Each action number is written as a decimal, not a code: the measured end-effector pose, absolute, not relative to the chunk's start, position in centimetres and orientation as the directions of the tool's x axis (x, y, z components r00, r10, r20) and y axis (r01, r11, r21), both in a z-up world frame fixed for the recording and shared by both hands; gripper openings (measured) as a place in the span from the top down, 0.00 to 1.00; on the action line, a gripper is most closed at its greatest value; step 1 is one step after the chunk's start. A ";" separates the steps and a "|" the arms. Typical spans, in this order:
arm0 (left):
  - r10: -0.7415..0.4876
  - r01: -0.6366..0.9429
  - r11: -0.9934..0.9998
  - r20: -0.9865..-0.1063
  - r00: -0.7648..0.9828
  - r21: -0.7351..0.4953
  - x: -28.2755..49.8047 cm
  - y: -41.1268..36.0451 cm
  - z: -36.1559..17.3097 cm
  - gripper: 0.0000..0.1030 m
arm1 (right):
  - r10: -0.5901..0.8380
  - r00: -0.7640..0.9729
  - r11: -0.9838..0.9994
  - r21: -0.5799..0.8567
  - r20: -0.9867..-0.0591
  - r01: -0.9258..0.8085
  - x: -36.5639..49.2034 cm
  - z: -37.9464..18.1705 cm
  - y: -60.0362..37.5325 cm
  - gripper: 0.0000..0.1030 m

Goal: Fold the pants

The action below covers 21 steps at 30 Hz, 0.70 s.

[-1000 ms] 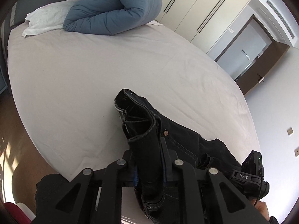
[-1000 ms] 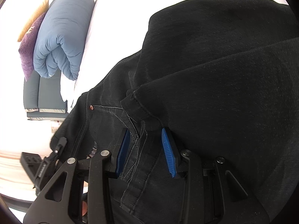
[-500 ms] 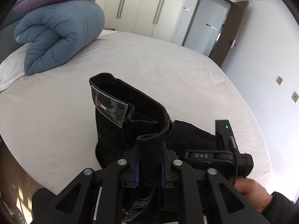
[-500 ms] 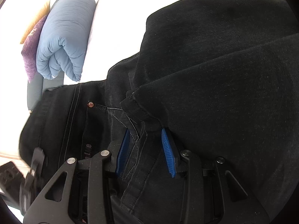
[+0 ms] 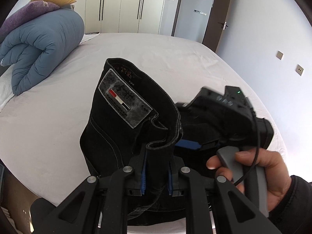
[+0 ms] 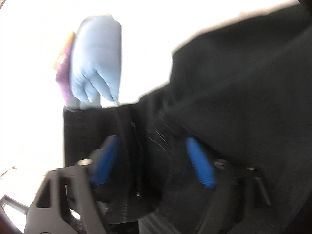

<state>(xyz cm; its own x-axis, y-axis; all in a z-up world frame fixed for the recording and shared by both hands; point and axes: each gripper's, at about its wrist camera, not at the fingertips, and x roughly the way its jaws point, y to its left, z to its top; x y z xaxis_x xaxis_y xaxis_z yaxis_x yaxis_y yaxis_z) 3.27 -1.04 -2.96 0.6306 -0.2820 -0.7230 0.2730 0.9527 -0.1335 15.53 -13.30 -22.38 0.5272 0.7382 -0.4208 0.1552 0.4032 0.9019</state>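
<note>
The black pants [image 5: 124, 117] lie bunched on the white bed [image 5: 185, 58], their waistband lifted so the grey label [image 5: 124, 105] faces me. My left gripper [image 5: 157, 173] is shut on a fold of that waistband. A hand [image 5: 271, 171] holds the right gripper close by at the right of the left wrist view. In the blurred right wrist view, my right gripper [image 6: 154, 161] has its jaws opening wide. Dark pants fabric [image 6: 243, 97] still lies between its blue pads [image 6: 200, 165], and they do not press on it.
A rolled blue duvet [image 5: 42, 46] with a purple pillow [image 5: 25, 15] and a yellow one on top sits at the bed's far left. Wardrobe doors [image 5: 124, 5] and a room door [image 5: 195, 9] stand behind. The bed's edge runs along the lower left.
The right jaws have spread apart and let go of the waistband fabric. The left gripper has rolled and carried its fold of the waistband toward the right gripper.
</note>
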 end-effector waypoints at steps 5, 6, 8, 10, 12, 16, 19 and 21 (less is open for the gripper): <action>-0.274 0.306 0.948 -0.730 0.626 -0.093 2.6 -2.7 -3.7 0.84 | 0.729 0.517 0.493 0.868 -0.449 0.059 14.4 -16.8 -15.4 0.03; -0.271 0.321 0.944 -0.730 0.627 -0.075 2.3 -3.3 -3.8 0.84 | 0.724 0.488 0.547 0.837 -0.488 0.025 14.2 -15.5 -14.9 0.03; -0.271 0.349 0.936 -0.732 0.625 -0.049 2.0 -4.2 -4.2 0.84 | 0.696 0.440 0.644 0.765 -0.568 -0.031 14.0 -13.4 -13.8 0.03; -0.275 0.378 0.926 -0.731 0.624 -0.025 1.4 -5.4 -4.5 0.84 | 0.687 0.398 0.686 0.724 -0.608 -0.077 13.7 -12.2 -12.5 0.03; -0.274 0.408 0.913 -0.731 0.625 0.006 0.7 -6.5 -4.9 0.84 | 0.686 0.372 0.700 0.707 -0.625 -0.104 13.7 -11.8 -11.7 0.03; -0.276 0.462 0.885 -0.734 0.621 0.058 -0.5 -8.2 -5.7 0.84 | 0.604 0.324 0.780 0.624 -0.728 -0.050 13.6 -13.4 -10.9 0.18; -0.291 0.498 0.865 -0.749 0.596 0.060 -1.0 -9.5 -6.5 0.84 | 0.592 0.285 0.792 0.610 -0.754 -0.032 13.6 -15.9 -12.0 0.67; -0.302 0.523 0.850 -0.755 0.582 0.064 -1.1 -10.4 -6.8 0.84 | 0.550 0.310 0.821 0.570 -0.776 -0.031 12.7 -16.2 -12.5 0.71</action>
<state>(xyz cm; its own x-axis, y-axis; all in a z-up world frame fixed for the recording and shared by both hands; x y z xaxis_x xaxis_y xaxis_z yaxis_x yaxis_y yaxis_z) -1.11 -10.37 -6.84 0.5823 -0.3019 -0.7548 0.5232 0.8498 0.0637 12.70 -12.55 -16.20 0.3099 0.5497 -0.7758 -0.0310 0.8213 0.5696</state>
